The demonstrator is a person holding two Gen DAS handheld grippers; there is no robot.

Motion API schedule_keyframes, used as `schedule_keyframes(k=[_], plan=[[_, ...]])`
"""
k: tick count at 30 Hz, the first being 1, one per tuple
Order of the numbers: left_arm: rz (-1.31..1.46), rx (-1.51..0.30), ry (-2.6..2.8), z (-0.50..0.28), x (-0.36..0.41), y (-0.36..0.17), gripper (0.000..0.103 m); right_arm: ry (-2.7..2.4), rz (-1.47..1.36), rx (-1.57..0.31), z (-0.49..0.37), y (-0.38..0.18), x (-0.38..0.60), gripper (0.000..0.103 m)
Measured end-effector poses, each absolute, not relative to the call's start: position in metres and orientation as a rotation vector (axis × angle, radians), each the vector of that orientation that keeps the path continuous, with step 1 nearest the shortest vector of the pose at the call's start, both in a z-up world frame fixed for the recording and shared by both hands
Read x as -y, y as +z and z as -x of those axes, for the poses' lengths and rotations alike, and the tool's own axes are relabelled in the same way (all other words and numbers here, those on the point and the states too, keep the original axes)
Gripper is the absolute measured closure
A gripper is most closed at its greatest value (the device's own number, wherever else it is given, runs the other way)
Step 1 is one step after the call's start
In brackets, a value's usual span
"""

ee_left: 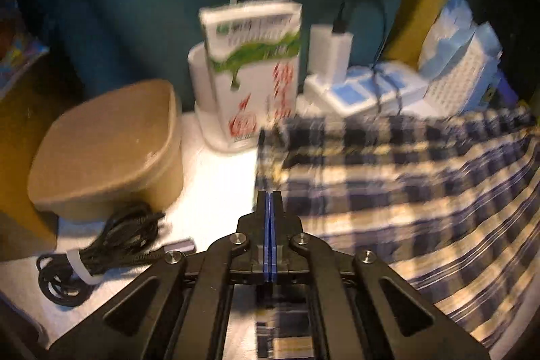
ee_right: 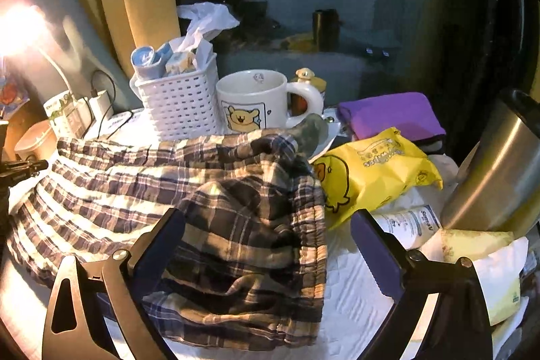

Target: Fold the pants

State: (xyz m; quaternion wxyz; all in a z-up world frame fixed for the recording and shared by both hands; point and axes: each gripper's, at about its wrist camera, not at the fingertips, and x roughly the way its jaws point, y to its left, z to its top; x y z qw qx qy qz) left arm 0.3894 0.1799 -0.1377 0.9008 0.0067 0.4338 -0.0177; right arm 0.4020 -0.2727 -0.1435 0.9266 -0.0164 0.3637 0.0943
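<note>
One basket (ee_right: 179, 110): tubes, seemingly | left gripper (ee_left: 270, 196) closed, empty | right gripper (ee_right: 266, 225) wide, empty

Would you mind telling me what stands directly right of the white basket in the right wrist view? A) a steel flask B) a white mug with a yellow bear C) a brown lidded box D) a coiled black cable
B: the mug with the yellow bear stands right beside the basket, just behind the plaid pants.
</note>
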Motion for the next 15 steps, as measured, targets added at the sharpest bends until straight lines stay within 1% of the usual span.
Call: schedule_keyframes(k=[1, 2, 3, 4, 5, 8, 9, 10, 11, 12, 14, 15], plan=[[-0.001, -0.884, -0.040, -0.392, -0.179, -0.133, 0.092, 0.191, 0.031, -0.741, -0.402, -0.142, 0.273, 0.004], [0.003, -0.874, -0.031, -0.394, -0.179, -0.130, 0.057, 0.190, 0.028, -0.737, -0.402, -0.140, 0.274, 0.004], [0.013, -0.852, -0.030, -0.397, -0.179, -0.129, 0.019, 0.188, 0.023, -0.732, -0.403, -0.139, 0.275, 0.004], [0.022, -0.839, -0.034, -0.399, -0.178, -0.128, 0.010, 0.188, 0.022, -0.729, -0.403, -0.138, 0.275, 0.004], [0.033, -0.836, -0.037, -0.402, -0.178, -0.129, 0.008, 0.189, 0.023, -0.727, -0.403, -0.137, 0.275, 0.004], [0.015, -0.845, -0.051, -0.412, -0.172, -0.132, 0.009, 0.190, 0.027, -0.726, -0.403, -0.137, 0.275, 0.004], [-0.004, -0.843, -0.055, -0.414, -0.169, -0.133, 0.010, 0.189, 0.029, -0.727, -0.402, -0.137, 0.276, 0.004], [-0.017, -0.835, -0.066, -0.416, -0.165, -0.134, 0.014, 0.187, 0.028, -0.727, -0.402, -0.138, 0.276, 0.004], [-0.023, -0.828, -0.083, -0.416, -0.163, -0.134, 0.029, 0.185, 0.027, -0.728, -0.402, -0.139, 0.278, 0.004], [-0.030, -0.826, -0.100, -0.418, -0.161, -0.135, 0.047, 0.180, 0.024, -0.732, -0.403, -0.141, 0.279, 0.004], [-0.035, -0.857, -0.107, -0.425, -0.160, -0.142, 0.063, 0.173, 0.018, -0.737, -0.404, -0.143, 0.282, 0.004], [-0.032, -0.872, -0.096, -0.427, -0.160, -0.145, 0.063, 0.172, 0.015, -0.739, -0.404, -0.144, 0.282, 0.004]])
